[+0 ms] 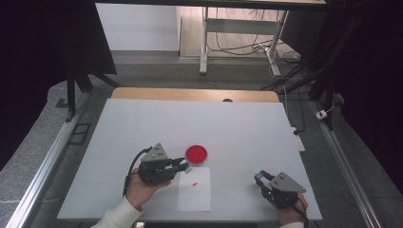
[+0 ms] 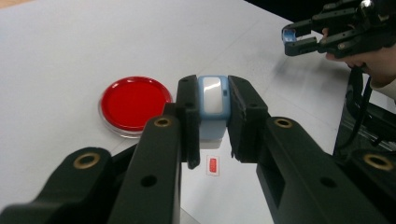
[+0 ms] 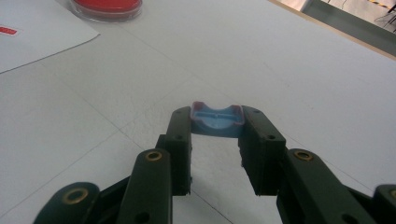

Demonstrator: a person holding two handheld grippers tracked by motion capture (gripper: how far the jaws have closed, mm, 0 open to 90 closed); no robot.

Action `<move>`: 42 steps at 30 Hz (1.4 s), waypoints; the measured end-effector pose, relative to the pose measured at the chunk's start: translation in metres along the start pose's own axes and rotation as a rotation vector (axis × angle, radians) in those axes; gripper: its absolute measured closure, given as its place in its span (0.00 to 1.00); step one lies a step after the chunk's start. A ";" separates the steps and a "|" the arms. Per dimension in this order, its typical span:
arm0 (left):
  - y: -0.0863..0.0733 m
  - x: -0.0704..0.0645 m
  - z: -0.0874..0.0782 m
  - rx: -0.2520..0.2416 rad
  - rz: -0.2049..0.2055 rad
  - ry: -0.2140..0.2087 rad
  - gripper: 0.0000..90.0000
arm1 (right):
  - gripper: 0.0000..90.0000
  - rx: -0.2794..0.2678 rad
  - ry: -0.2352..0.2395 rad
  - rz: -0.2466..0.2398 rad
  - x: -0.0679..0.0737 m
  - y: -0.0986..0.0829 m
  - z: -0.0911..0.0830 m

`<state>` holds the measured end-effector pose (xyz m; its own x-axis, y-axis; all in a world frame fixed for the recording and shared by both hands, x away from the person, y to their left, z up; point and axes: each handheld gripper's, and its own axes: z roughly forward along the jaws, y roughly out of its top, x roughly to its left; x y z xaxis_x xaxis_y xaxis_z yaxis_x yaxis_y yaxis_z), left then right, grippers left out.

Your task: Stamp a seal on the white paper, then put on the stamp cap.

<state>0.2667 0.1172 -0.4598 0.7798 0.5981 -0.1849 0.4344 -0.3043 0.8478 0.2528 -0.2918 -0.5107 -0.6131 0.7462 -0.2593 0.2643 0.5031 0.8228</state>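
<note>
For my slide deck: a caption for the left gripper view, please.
Left gripper clamps a blue-and-white stamp above paper, beside a red ink pad.

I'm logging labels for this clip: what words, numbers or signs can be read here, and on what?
No text can be read.
The small red mark on the white sheet: too small and blurred to read.
The blue stamp held by the left gripper: no lettering visible.

The left gripper (image 1: pixel 182 165) is held low at mid-table with jaws clamped, the right gripper (image 1: pixel 261 177) likewise, well apart.
</note>
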 end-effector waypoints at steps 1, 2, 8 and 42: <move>0.000 0.001 -0.002 -0.004 -0.002 0.003 0.83 | 0.72 0.001 0.000 -0.001 0.000 0.000 0.000; 0.001 0.002 -0.003 -0.009 -0.005 0.005 0.83 | 0.72 0.001 0.001 -0.001 0.000 0.000 0.000; 0.001 0.006 -0.009 -0.025 -0.011 0.019 0.83 | 0.72 -0.002 -0.003 0.000 0.000 0.000 -0.001; 0.003 0.004 -0.003 -0.015 -0.004 0.007 0.83 | 0.72 -0.023 0.044 -0.008 0.011 0.009 0.009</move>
<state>0.2695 0.1206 -0.4559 0.7751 0.6043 -0.1844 0.4301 -0.2908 0.8547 0.2550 -0.2753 -0.5104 -0.6476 0.7218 -0.2440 0.2424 0.4988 0.8321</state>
